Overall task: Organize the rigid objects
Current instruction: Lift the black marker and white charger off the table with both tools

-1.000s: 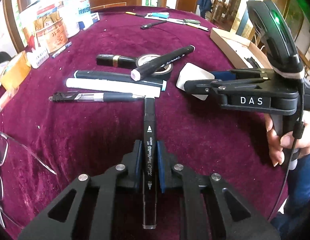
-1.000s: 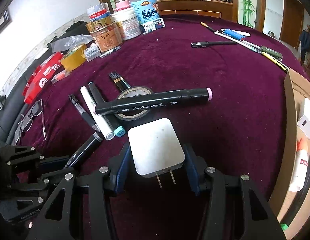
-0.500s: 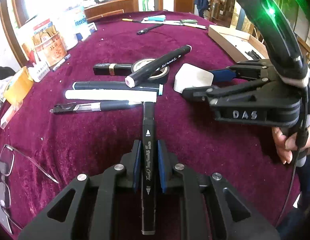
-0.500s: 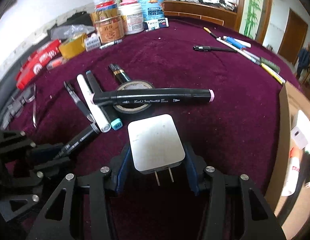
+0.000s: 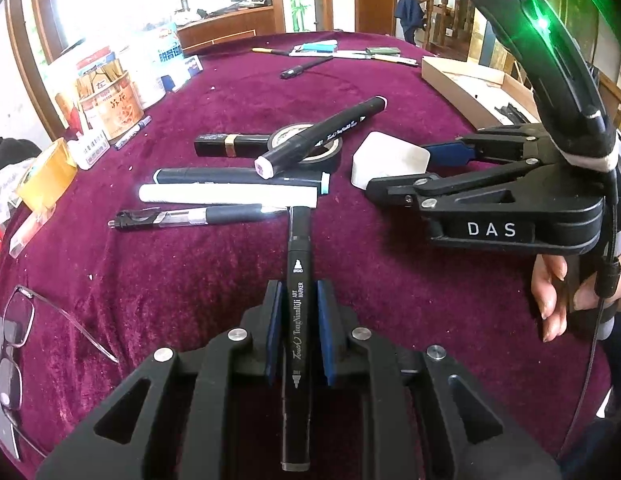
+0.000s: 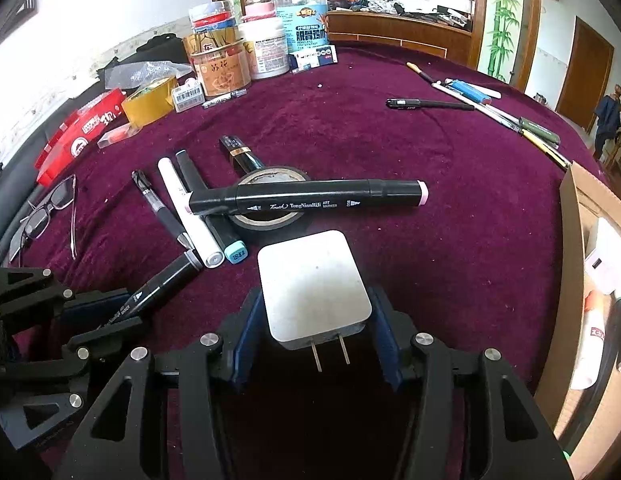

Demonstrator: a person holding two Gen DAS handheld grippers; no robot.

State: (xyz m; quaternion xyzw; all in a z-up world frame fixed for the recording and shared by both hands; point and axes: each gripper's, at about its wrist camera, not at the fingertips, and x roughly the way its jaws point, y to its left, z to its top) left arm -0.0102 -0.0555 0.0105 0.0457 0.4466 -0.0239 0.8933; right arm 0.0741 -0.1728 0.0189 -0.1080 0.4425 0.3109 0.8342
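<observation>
Markers and pens lie clustered on the maroon table (image 6: pixel 390 152). One black marker (image 5: pixel 297 300) sits between the left gripper (image 5: pixel 297 332) fingers, which have just been easing apart, gaps showing at both pads. Right gripper (image 6: pixel 314 320) fingers pinch the white charger (image 6: pixel 312 286), prongs toward the camera, beside the tape roll (image 6: pixel 270 220).
</observation>
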